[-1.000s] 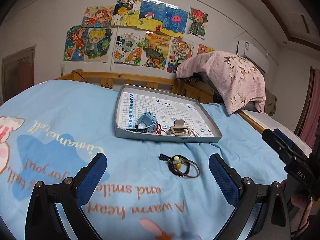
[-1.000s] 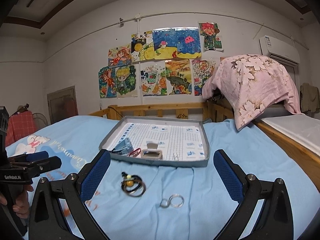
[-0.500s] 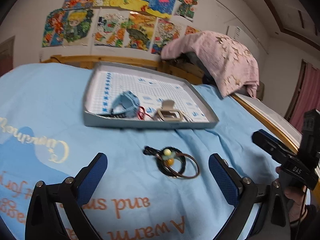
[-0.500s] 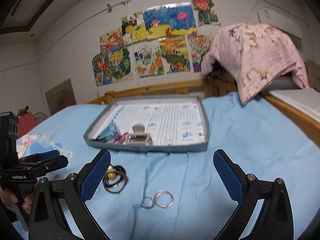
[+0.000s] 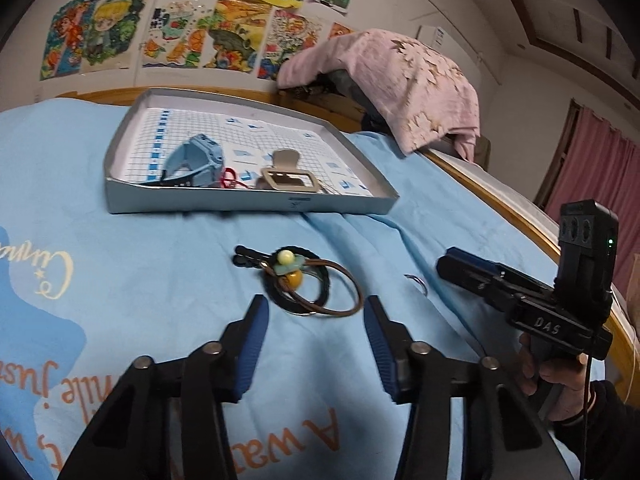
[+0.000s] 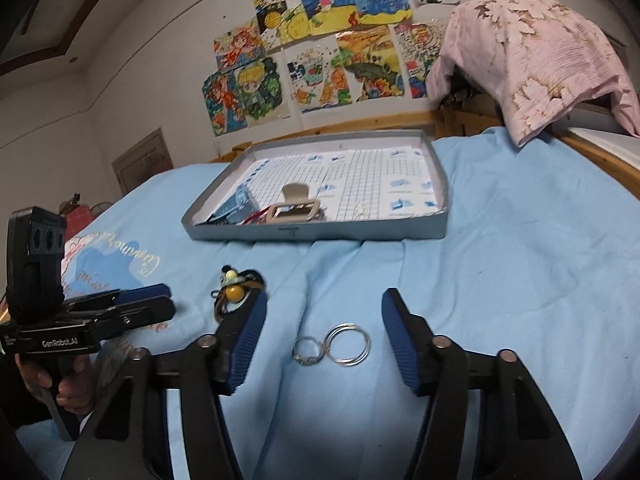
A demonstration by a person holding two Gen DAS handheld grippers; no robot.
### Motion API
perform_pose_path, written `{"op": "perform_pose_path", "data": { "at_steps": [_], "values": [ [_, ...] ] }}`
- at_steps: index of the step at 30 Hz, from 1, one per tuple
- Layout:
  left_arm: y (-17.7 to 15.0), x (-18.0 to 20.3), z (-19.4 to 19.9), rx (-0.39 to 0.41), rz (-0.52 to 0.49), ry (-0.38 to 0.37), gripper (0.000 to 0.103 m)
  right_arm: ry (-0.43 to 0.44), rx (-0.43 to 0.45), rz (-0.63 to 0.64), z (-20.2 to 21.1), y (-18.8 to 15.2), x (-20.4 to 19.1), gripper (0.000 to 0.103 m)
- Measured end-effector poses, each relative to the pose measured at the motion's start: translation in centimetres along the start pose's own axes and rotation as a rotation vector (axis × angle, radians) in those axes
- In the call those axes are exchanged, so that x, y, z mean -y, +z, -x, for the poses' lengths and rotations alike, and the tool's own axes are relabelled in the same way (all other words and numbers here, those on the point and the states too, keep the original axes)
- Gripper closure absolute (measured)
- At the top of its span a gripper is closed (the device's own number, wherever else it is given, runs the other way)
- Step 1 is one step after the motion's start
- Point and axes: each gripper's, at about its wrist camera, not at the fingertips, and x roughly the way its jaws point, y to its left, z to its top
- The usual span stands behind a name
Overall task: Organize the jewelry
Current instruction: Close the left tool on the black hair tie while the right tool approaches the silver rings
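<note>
A grey shallow tray (image 5: pixel 248 204) sits on the blue bedsheet and holds a blue watch (image 5: pixel 196 162), a red cord and a beige buckle (image 5: pixel 290 180). It also shows in the right wrist view (image 6: pixel 320 234). A bundle of black and brown hair ties with yellow beads (image 5: pixel 304 284) lies just in front of my open left gripper (image 5: pixel 314 320). Two linked silver rings (image 6: pixel 334 346) lie between the fingers of my open right gripper (image 6: pixel 322 322), which hovers low over them. The hair ties (image 6: pixel 236 292) are at its left finger.
A pink flowered blanket (image 5: pixel 400 84) is draped over the wooden bed rail at the back right. Drawings (image 6: pixel 312 44) cover the wall behind. The right gripper shows in the left wrist view (image 5: pixel 492 280). The left gripper shows in the right wrist view (image 6: pixel 120 312).
Both grippers have moved forward and down toward the sheet, and both jaws have narrowed. The left now frames the hair ties, the right the silver rings.
</note>
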Motion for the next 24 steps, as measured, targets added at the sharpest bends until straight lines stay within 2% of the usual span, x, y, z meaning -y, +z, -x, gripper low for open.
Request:
{"op": "perform_pose_path", "data": {
  "at_steps": [2,5,12,14,24],
  "values": [
    [0.1,0.1,-0.3,-0.018,-0.005,-0.014,0.068,0.011,-0.016,0.012,-0.2,-0.2,-0.3,0.061],
    [0.3,0.1,-1.1,-0.056,0.006,-0.036,0.069,0.024,-0.035,0.029,-0.5,-0.5,-0.8,0.067],
    [0.5,-1.1,-3.0,-0.145,0.1,-0.106,0.069,0.034,-0.093,0.035,-0.3,-1.8,-1.4,0.069],
    [0.4,-1.4,-3.7,-0.169,0.134,-0.126,0.069,0.036,-0.119,0.029,-0.4,-2.1,-1.4,0.075],
    [0.7,-2.5,-6.4,-0.215,0.276,-0.155,0.069,0.05,-0.224,-0.034,-3.1,-2.6,-0.2,0.075]
  ]
}}
